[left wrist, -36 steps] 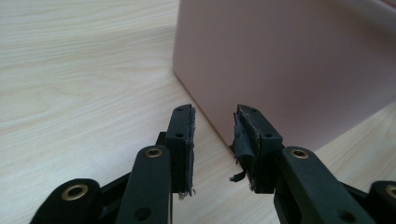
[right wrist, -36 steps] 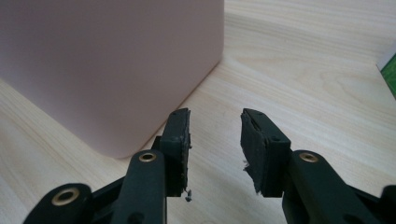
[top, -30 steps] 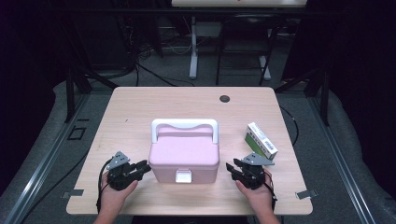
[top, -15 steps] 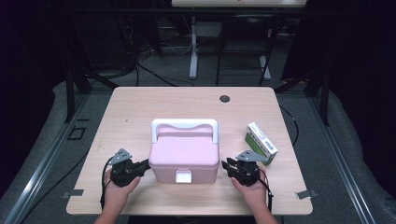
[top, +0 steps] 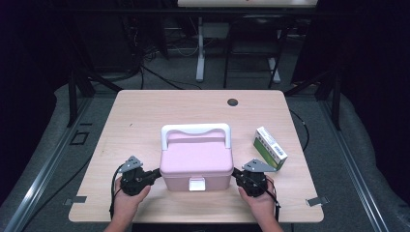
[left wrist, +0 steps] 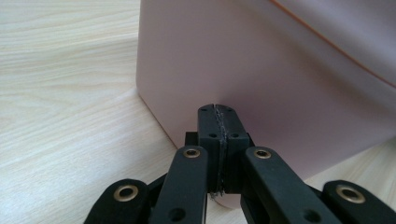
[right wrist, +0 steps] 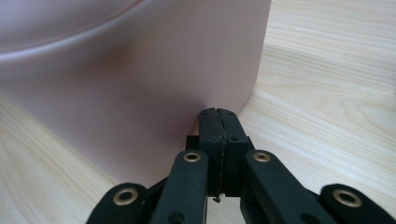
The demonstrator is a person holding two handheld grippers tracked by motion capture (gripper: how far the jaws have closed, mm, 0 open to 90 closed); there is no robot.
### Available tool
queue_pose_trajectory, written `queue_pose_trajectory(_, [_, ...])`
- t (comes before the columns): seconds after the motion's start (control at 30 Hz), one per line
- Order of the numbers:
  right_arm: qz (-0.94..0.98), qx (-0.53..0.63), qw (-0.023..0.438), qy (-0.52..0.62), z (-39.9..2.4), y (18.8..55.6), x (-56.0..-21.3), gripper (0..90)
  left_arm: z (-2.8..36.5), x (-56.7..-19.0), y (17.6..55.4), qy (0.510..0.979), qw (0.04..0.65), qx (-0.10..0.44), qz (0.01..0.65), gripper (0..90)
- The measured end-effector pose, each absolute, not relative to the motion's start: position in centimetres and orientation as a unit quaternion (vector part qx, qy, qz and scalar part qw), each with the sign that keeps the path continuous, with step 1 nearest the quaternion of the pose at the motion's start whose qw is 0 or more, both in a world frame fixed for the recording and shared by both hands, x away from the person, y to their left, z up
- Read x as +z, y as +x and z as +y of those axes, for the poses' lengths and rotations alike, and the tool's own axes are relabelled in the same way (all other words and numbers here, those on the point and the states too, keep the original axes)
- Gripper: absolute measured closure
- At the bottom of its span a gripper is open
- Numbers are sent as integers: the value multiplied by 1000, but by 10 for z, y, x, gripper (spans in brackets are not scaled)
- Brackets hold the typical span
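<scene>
High view: pink box (top: 196, 162) sits between both grippers' closed fingers (top: 153, 173).

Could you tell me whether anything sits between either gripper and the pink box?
Nothing visible does. The left gripper and right gripper, both shut with nothing between their jaws, point straight at opposite side walls of the pink box, tips at or almost on it. The green carton lies off to the right.
</scene>
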State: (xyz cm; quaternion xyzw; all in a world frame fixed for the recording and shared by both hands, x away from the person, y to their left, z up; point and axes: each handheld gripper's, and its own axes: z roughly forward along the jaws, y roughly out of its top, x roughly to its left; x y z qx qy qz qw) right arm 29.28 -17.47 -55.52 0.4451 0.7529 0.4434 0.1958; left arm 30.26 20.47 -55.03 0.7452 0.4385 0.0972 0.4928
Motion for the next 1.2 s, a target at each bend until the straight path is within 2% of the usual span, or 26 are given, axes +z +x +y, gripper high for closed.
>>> queue_pose_trajectory(0.6, [759, 434, 192, 447, -178, 275, -553, 900, 199, -548, 296, 752, 485, 96, 436, 900])
queue_pose_trajectory(0.83, [764, 422, 193, 447, -180, 261, -550, 900, 197, -544, 274, 775, 468, 103, 413, 900])
queue_pose_trajectory(1.2, [775, 420, 177, 438, -173, 246, -548, 900, 206, -543, 259, 773, 467, 100, 416, 900])
